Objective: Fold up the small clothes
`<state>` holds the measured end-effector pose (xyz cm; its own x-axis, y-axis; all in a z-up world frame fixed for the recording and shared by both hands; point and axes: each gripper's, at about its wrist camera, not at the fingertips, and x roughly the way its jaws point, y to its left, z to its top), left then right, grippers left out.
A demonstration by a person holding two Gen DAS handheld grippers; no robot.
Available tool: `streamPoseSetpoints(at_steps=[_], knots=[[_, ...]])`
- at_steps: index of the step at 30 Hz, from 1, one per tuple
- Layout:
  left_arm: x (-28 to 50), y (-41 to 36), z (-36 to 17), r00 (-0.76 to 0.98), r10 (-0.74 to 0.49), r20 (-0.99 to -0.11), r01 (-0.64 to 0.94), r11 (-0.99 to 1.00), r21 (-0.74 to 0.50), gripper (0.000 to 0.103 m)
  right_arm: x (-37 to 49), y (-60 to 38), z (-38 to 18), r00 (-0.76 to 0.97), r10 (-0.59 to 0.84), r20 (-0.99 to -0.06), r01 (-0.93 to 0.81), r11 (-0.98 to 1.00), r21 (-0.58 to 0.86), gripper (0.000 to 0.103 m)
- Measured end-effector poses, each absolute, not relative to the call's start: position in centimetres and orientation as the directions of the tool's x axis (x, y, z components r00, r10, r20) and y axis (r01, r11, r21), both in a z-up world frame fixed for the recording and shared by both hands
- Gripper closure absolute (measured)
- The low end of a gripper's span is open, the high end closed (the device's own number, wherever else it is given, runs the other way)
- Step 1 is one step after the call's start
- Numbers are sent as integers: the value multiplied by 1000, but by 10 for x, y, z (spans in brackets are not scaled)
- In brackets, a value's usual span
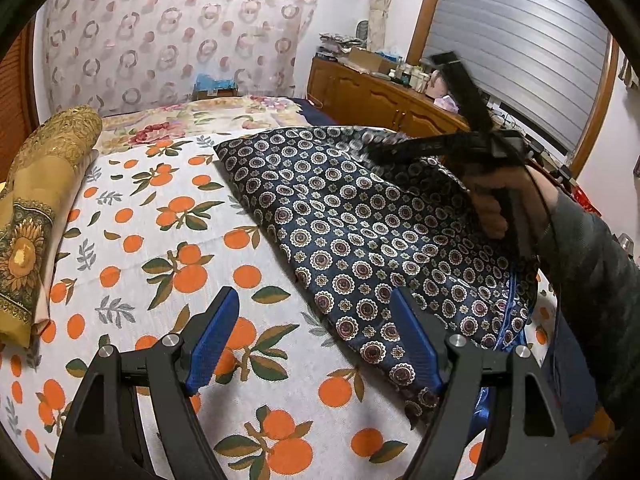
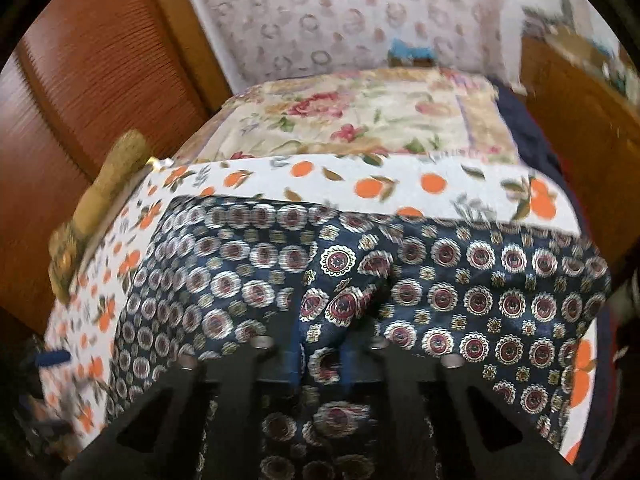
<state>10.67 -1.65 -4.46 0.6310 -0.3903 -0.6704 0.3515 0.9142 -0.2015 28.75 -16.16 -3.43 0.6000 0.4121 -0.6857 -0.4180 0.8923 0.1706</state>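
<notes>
At the far left of the left wrist view a folded yellow cloth with a sunflower print lies along the edge of the bed; part of it is cut off by the picture's rim, and in the right wrist view it is only a yellow blur. Next to it the orange-print sheet lies bare. The left hand-held gripper hangs over this sheet with its blue fingers spread wide and nothing between them; its right finger covers a strip of the dark blue scarf. The scarf, patterned with round medallions, lies on the right half of the bed, and its near corner is hidden behind that gripper's black frame. Further right, the right hand-held gripper is smeared by motion in this view, so its tips cannot be made out there; a hand and grey sleeve hold it. Its own camera settles the matter: the right hand-held gripper is pinching a raised fold of the scarf, bunched cloth hiding most of the fingers. That whole picture is blurred. A wooden cabinet stands behind the bed.
</notes>
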Motion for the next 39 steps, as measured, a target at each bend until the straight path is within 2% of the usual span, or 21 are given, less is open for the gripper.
streamPoseSetpoints(at_steps=[5, 8, 11, 12, 13, 15, 28, 39], knots=[[107, -16, -44, 632, -394, -667, 354, 913, -204, 24, 243, -176, 11, 724, 382, -574, -423, 903, 67, 97], [107, -18, -43, 629, -399, -667, 363, 910, -202, 24, 224, -200, 41, 793, 306, -527, -359, 933, 1, 97], [107, -24, -45, 620, -404, -673, 374, 906, -198, 24, 223, -227, 52, 822, 202, -532, -265, 963, -44, 95], [107, -26, -45, 618, -404, -674, 378, 905, -196, 24, 229, -232, 48, 803, 185, -567, -258, 965, -49, 83], [107, -27, -45, 617, -406, -674, 382, 904, -194, 24, 237, -239, 40, 771, 162, -616, -250, 967, -59, 64], [105, -31, -45, 615, -411, -673, 393, 900, -189, 24, 244, -251, 26, 742, 118, -660, -227, 971, -81, 56], [102, -48, -51, 606, -405, -685, 406, 898, -172, 24, 149, -286, -28, 736, 165, -657, -236, 972, -19, 56], [99, -57, -50, 612, -401, -682, 409, 898, -161, 24, 101, -303, -38, 755, 178, -631, -182, 982, 59, 55]])
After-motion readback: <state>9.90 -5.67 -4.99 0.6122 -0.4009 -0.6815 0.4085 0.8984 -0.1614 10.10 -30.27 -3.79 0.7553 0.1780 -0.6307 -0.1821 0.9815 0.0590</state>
